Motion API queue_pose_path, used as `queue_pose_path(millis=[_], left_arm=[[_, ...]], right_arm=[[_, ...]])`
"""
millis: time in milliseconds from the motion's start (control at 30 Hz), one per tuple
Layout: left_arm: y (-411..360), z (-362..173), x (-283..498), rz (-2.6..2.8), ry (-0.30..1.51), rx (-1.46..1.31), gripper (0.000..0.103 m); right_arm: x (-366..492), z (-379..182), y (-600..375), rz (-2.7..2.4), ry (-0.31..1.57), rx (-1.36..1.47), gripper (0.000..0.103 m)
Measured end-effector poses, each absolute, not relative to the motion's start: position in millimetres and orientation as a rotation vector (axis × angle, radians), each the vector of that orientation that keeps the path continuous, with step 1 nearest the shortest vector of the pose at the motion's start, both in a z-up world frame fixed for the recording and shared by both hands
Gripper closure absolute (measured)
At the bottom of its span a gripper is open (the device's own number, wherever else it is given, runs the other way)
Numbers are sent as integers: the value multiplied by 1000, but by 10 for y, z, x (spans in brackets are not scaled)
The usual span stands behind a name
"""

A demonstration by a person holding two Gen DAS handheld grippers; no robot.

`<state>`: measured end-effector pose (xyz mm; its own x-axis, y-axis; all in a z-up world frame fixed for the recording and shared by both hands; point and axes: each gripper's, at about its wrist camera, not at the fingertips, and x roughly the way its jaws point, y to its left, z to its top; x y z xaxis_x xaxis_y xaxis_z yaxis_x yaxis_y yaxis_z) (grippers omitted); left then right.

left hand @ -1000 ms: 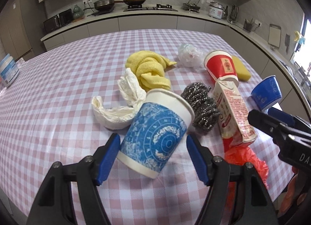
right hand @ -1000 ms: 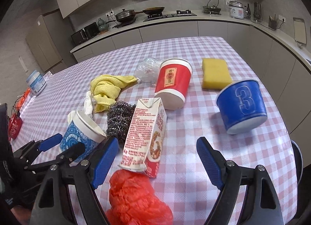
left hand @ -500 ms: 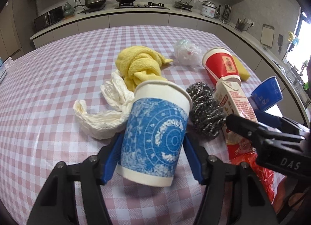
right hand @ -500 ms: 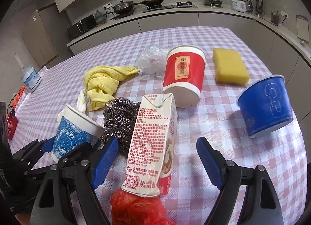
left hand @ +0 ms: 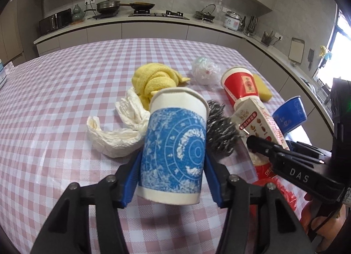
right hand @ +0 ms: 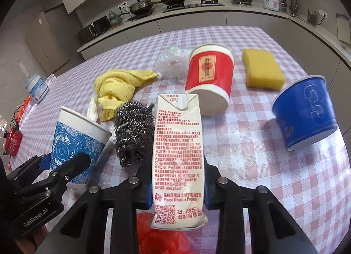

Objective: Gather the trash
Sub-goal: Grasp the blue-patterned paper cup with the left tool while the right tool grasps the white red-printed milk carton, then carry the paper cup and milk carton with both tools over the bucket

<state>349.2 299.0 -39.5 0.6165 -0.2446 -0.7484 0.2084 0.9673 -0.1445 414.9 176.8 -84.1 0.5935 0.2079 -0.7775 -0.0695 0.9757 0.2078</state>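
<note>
A blue-patterned paper cup sits between the pads of my left gripper. The jaws are closing and both blue pads press its sides. The cup's base hangs just off the checked tablecloth. My right gripper is shut on a white and red milk carton, held upright by its lower half. A crumpled red plastic bag lies under the carton. In the right wrist view the left gripper and cup are at the left.
A steel scourer lies between cup and carton. Behind are a yellow cloth, white tissue, clear plastic wrap, a tipped red cup, a yellow sponge and a tipped blue bowl near the table's right edge.
My left jaws have closed onto the blue cup, which now stands more upright. My right jaws, wide apart before, have shut on the milk carton.
</note>
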Motion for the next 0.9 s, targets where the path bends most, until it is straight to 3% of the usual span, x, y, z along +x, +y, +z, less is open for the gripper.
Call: queue_pose_path(millis=[500,900], left_arm=[[2817,4,3317,-365,773,-61,47],[2311,54,3250,-456,752,-36,47]], right_arm=[[3693,-303,1458,83,791,184,68],[3289,-216,910,31,761,221,68]])
